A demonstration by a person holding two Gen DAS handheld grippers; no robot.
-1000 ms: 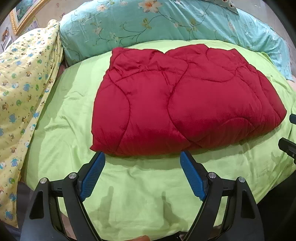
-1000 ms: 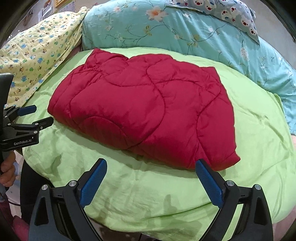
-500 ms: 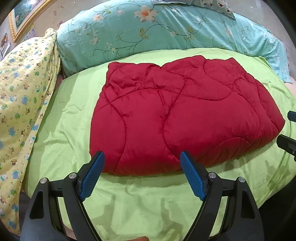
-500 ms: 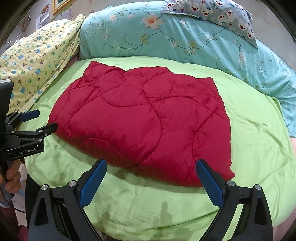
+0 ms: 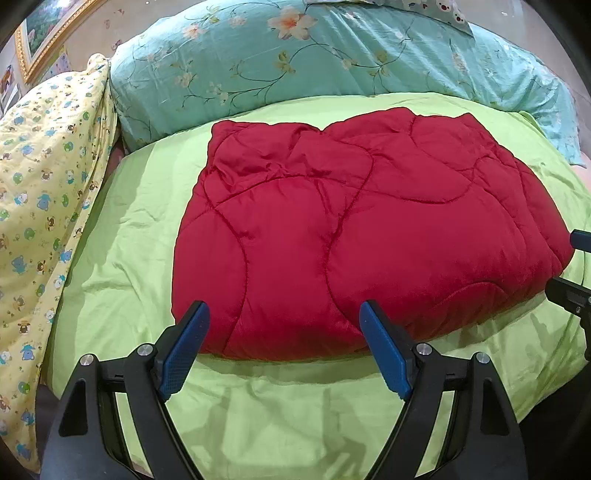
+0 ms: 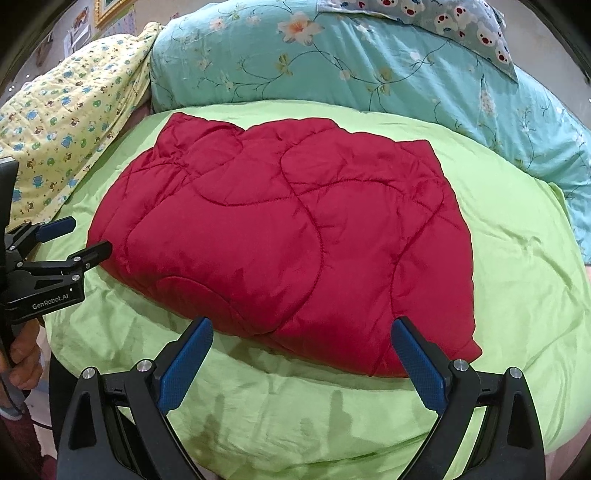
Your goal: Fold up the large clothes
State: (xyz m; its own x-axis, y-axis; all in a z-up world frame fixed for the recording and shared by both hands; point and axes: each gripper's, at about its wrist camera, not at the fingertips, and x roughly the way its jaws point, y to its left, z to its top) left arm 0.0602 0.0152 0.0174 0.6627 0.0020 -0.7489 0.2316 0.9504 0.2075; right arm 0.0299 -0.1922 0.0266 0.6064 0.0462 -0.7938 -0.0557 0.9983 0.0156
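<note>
Lime-green wrinkled bedsheet [image 5: 122, 258] covers bed; teal floral-print pillow [image 5: 295, 55] along far edge, yellow cartoon-animal quilt [image 5: 40, 177] at left, gold-framed picture [image 5: 40, 33] on beige wall behind.

A red quilted padded garment [image 5: 354, 236] with curved stitch lines lies folded into a thick, roughly rectangular bundle, flat and puffy, its far edge slightly rumpled. It lies just ahead of the left gripper [image 5: 284, 349], its near edge between that gripper's spread fingers. The right gripper [image 6: 301, 358] likewise has the bundle's [image 6: 280, 236] near edge and right corner directly ahead of it.
</note>
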